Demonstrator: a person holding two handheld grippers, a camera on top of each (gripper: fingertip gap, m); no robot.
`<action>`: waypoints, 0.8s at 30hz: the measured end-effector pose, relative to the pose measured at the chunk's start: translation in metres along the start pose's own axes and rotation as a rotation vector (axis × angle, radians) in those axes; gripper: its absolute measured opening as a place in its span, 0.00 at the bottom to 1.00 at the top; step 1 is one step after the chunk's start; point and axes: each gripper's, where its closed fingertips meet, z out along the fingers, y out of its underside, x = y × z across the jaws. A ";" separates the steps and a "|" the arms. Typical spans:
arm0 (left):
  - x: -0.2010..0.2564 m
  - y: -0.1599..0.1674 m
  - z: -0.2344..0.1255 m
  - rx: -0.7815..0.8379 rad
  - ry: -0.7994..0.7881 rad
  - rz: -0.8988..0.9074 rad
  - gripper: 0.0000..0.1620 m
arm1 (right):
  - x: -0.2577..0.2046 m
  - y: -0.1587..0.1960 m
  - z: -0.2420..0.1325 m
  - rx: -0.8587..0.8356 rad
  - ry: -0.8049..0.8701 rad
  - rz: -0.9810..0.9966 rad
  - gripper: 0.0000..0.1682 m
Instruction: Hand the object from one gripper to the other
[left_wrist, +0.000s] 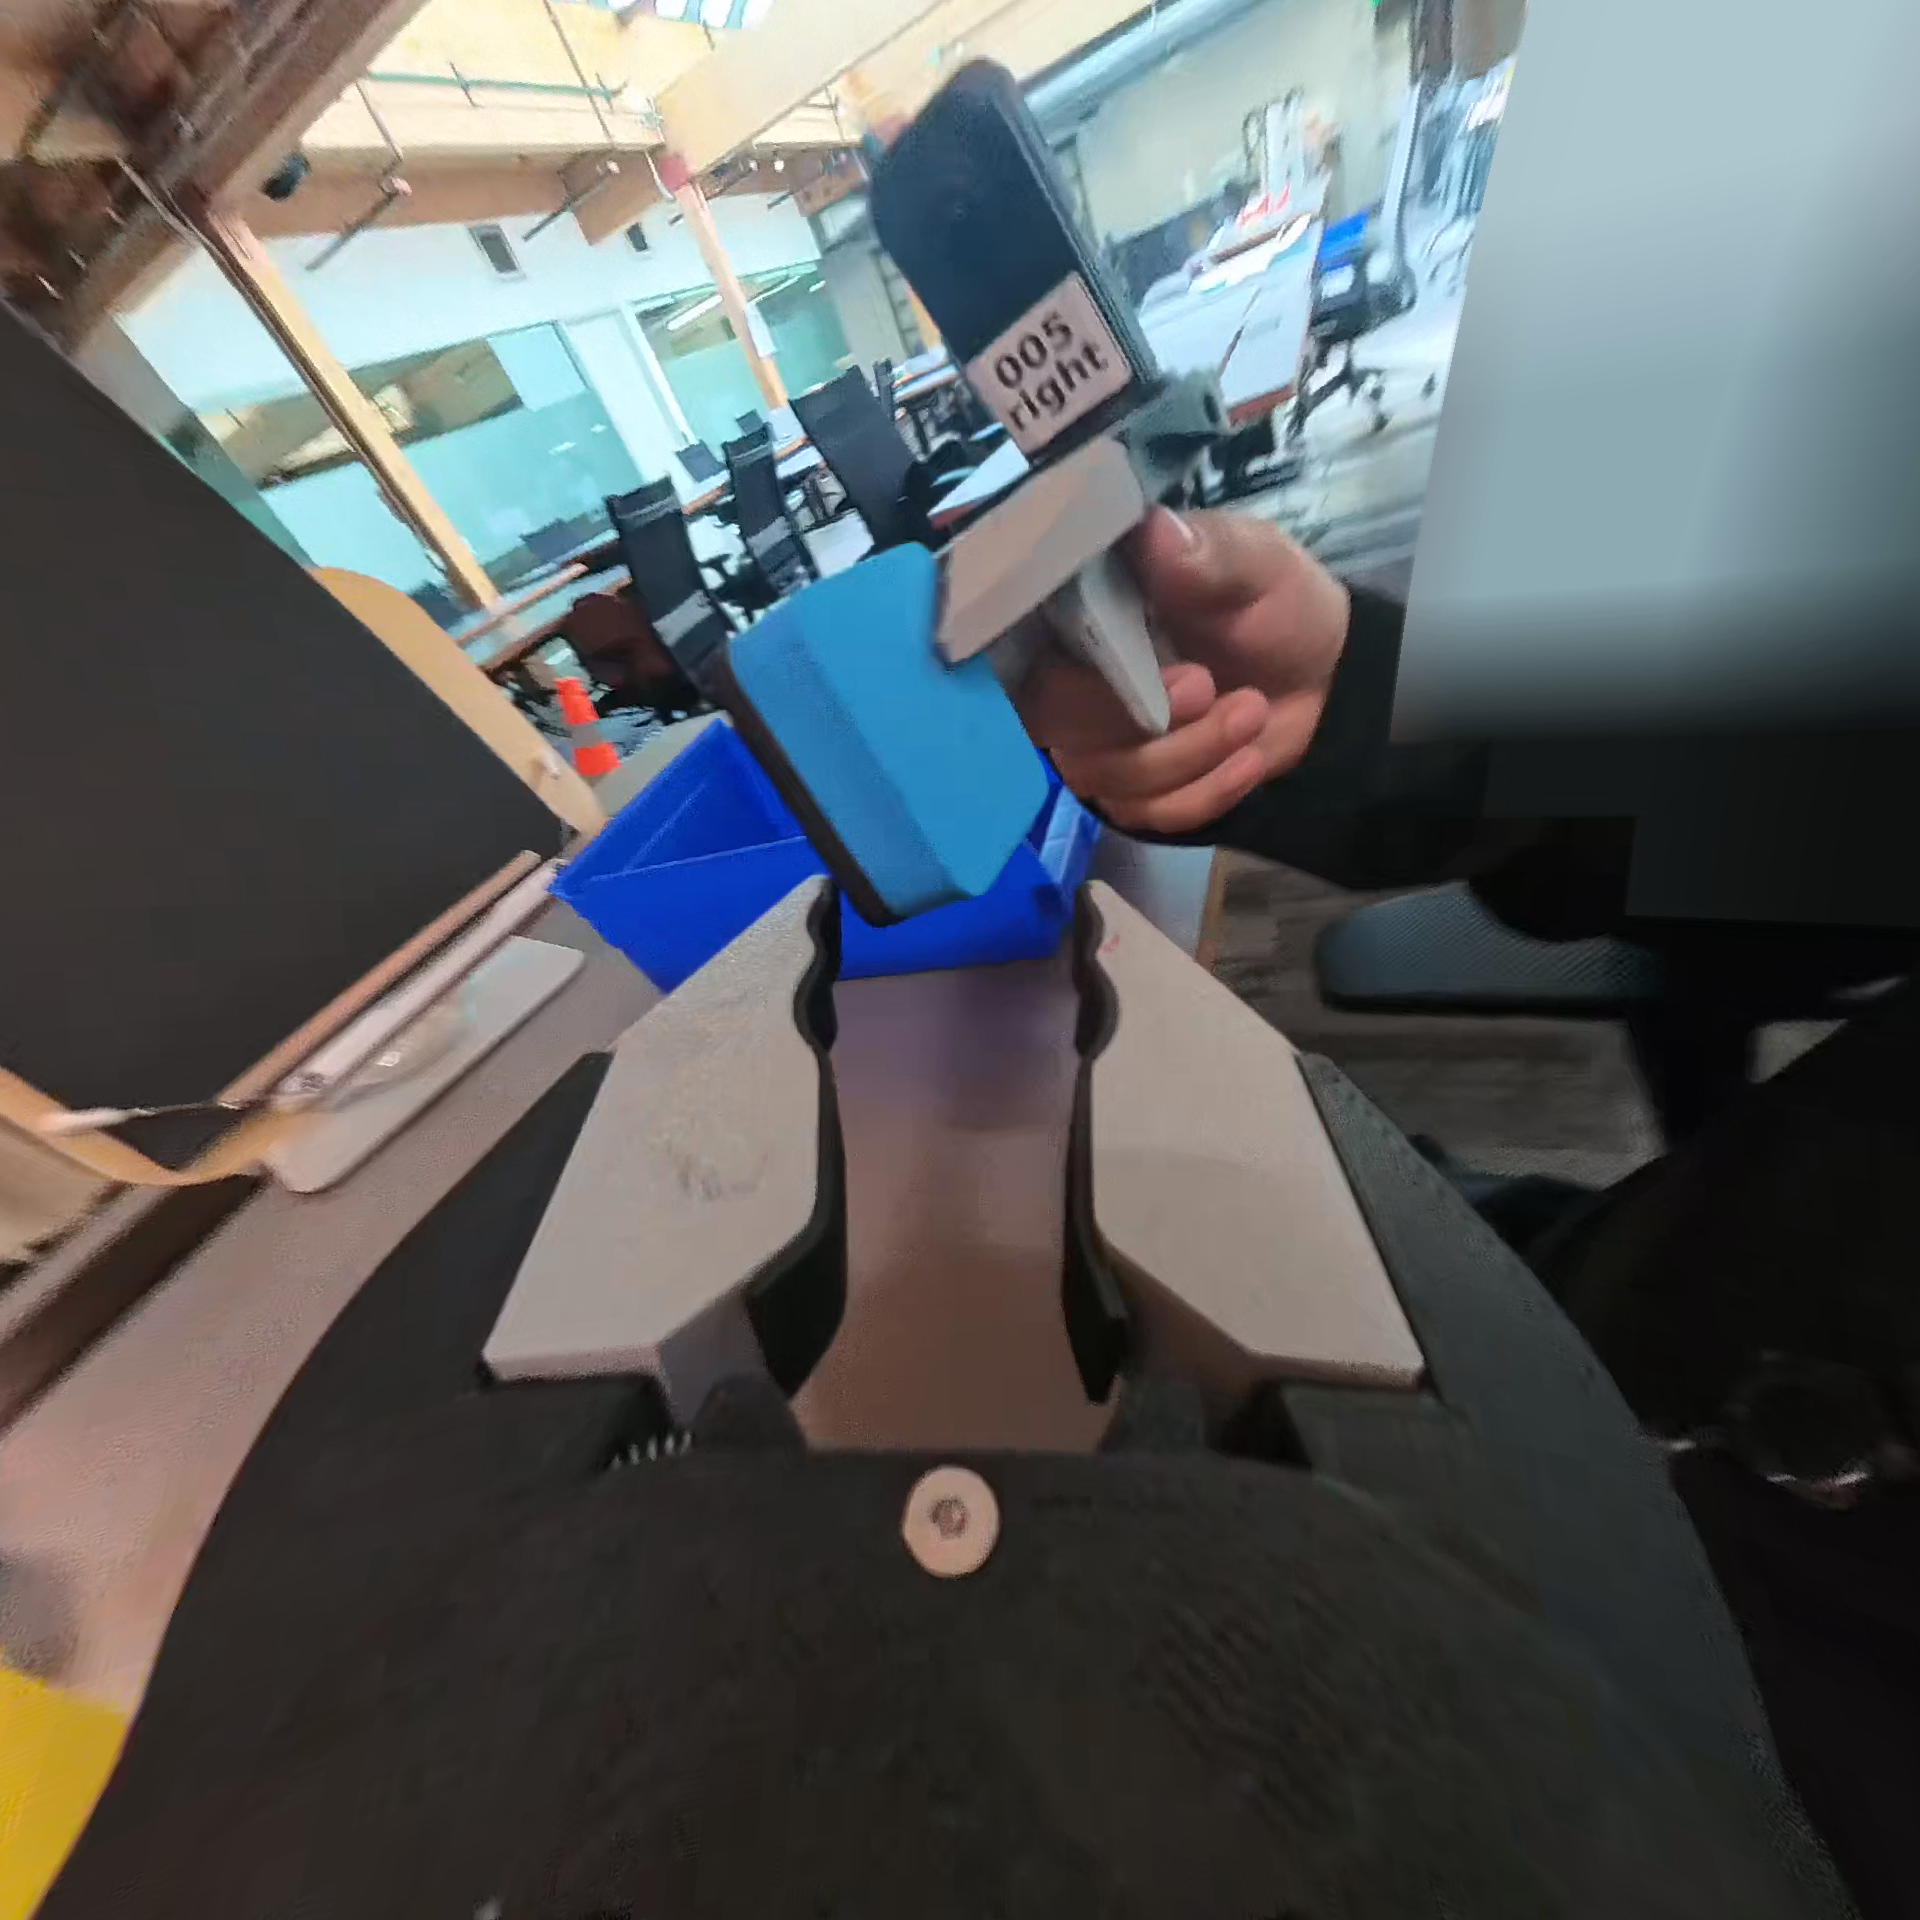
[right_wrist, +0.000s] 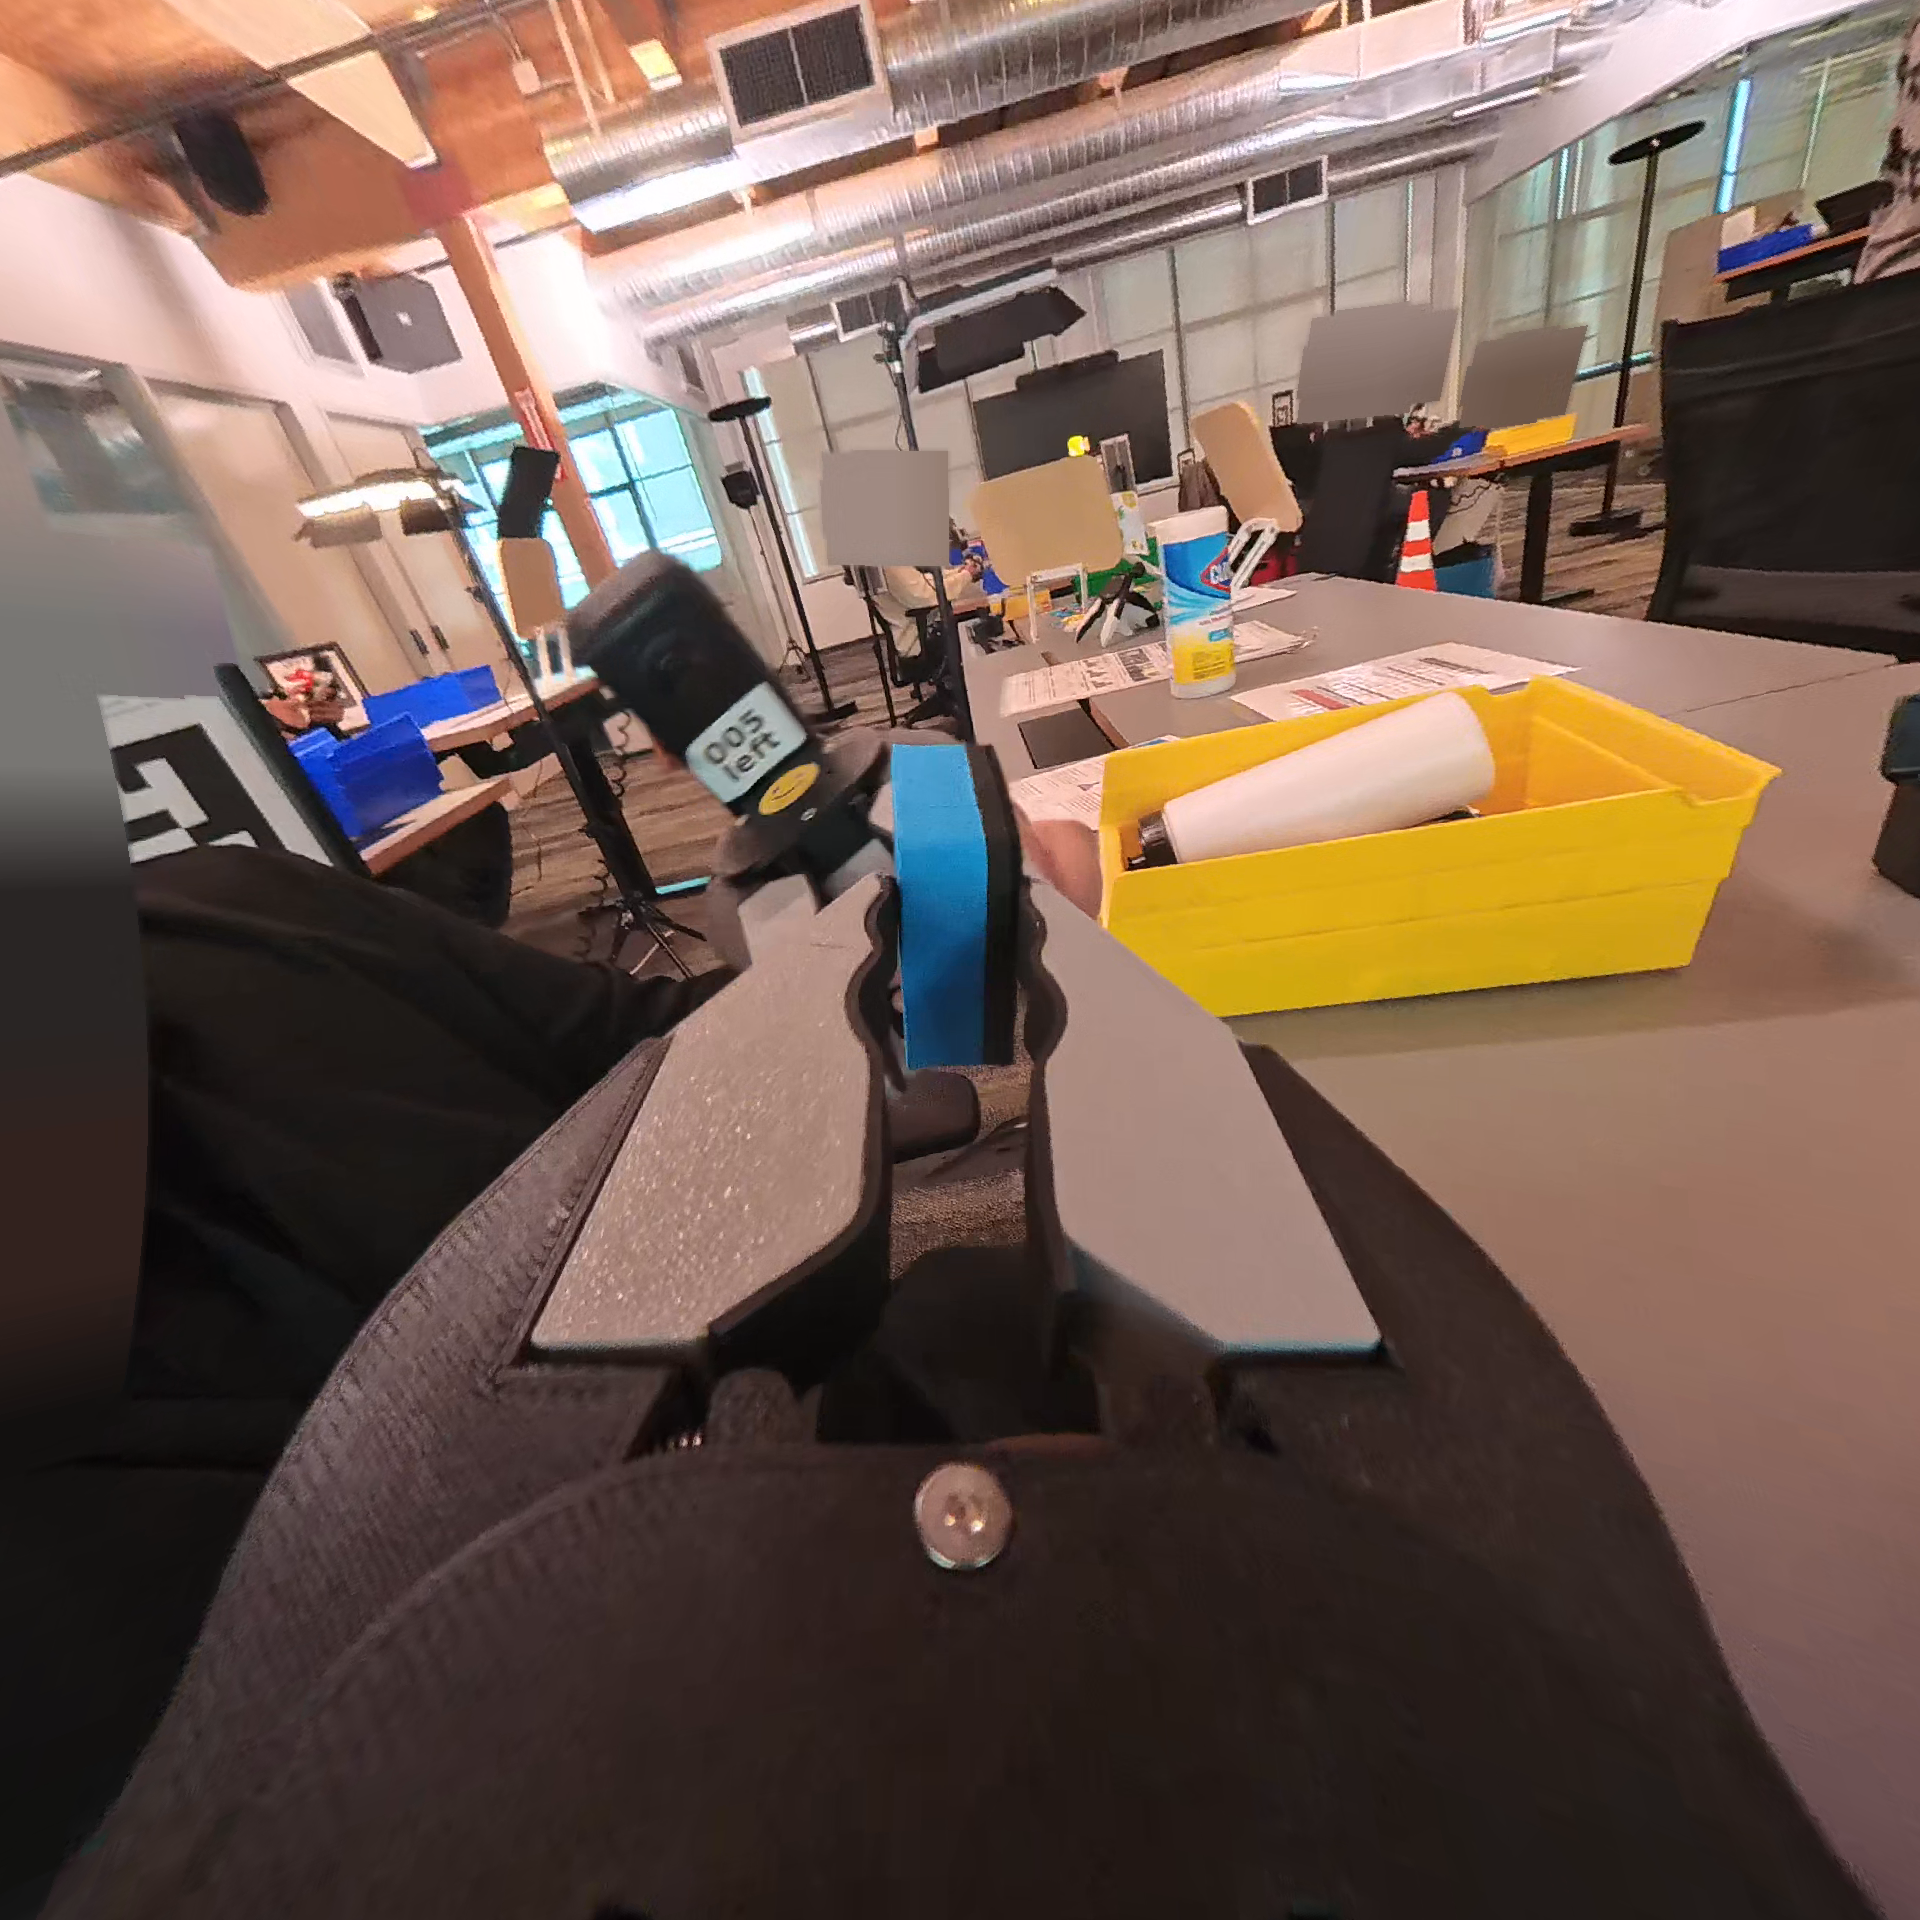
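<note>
Gripping a blue block with a black backing (right_wrist: 940, 904), the right claw (right_wrist: 961, 971) has its two grey fingers pressed against the block's broad faces, holding it in the air clear of the table (right_wrist: 1558, 1195). From the left wrist view the same block (left_wrist: 883, 727) hangs tilted, its lower corner pointing down toward 6 o'clock, just above the tips of the left claw (left_wrist: 956, 935). That left claw stands wide, nothing between its fingers, aimed up at the block without touching it. A bare hand (left_wrist: 1216, 675) with a dark sleeve wraps the right claw's grey handle at 3 o'clock of the block, wrist bent so the fingers slant down toward 8 o'clock. Behind the block sits a blue bin (left_wrist: 707, 883). In the right wrist view a yellow bin (right_wrist: 1455, 862) rests on the table at 3 o'clock, a white bottle (right_wrist: 1330, 790) lying inside it.
</note>
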 end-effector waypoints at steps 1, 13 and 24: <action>-0.003 -0.003 -0.002 0.015 0.008 -0.056 0.24 | -0.003 -0.001 0.000 0.004 -0.012 -0.009 0.11; -0.033 -0.014 -0.018 0.138 0.032 -0.339 0.00 | 0.003 0.013 0.002 -0.064 0.011 -0.060 0.11; -0.044 -0.022 -0.023 0.182 -0.063 -0.327 0.00 | 0.007 0.048 0.019 -0.239 0.057 -0.174 0.11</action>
